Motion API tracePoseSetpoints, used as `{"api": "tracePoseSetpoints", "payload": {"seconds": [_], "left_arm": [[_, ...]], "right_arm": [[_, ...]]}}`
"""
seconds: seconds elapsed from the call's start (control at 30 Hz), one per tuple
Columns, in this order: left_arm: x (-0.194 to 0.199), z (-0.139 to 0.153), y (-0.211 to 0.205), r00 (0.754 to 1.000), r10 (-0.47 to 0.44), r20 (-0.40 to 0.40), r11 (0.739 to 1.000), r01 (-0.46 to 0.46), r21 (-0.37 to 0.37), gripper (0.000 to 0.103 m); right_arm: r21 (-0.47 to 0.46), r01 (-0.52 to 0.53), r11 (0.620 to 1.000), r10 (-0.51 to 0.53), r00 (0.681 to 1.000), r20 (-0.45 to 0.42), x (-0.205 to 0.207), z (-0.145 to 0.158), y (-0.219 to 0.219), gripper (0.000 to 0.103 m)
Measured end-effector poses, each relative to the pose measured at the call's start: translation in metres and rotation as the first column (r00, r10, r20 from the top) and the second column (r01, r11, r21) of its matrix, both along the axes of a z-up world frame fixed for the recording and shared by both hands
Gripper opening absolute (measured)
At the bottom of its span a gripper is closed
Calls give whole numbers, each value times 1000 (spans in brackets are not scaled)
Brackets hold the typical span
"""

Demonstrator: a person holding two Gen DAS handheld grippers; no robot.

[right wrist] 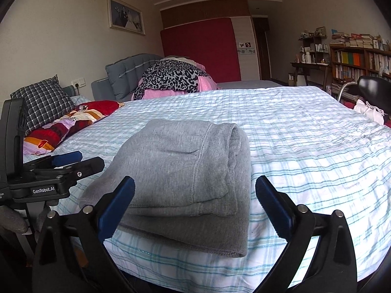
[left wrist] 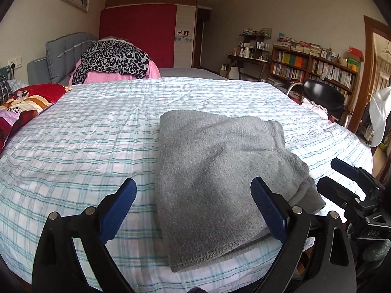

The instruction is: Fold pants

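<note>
Blue pads of our left gripper [left wrist: 193,207] sit closest to the lens, jaws spread wide, nothing between them but air over the pants [left wrist: 215,178]. Right gripper [right wrist: 195,207] same: jaws wide apart, empty, pads clear of the cloth. No earlier pic, so we can't speak to motion.

Pants: grey, folded into a compact stack, lying near the front edge of the bed [right wrist: 305,151], on the checked sheet, roughly mid-width. Fold looks done, imo.

Risks: top layer's rolled edge on the stack's right side looks loose and could spring open by itself. A finger catching the near hem on the way out would drag the stack. It's close to the bed's front edge, so a tug could slide it off.
</note>
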State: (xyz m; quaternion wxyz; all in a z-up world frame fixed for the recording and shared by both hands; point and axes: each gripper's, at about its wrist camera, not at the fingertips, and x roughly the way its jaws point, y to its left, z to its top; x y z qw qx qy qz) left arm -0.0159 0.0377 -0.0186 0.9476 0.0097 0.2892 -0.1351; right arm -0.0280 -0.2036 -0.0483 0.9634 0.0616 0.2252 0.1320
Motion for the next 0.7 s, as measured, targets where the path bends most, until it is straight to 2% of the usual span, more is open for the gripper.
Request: {"api": "tracePoseSetpoints", "payload": {"seconds": [0.37, 0.7], "left_arm": [[1, -5, 5, 997, 79, -4, 995, -79, 57, 94], [0, -6, 3, 995, 97, -1, 992, -97, 82, 94]], "right_arm": [[-27, 10, 1000, -10, 1000, 15, -3, 1, 5, 100], [-39, 18, 999, -17, 1000, 26, -6, 1, 8, 100]]}}
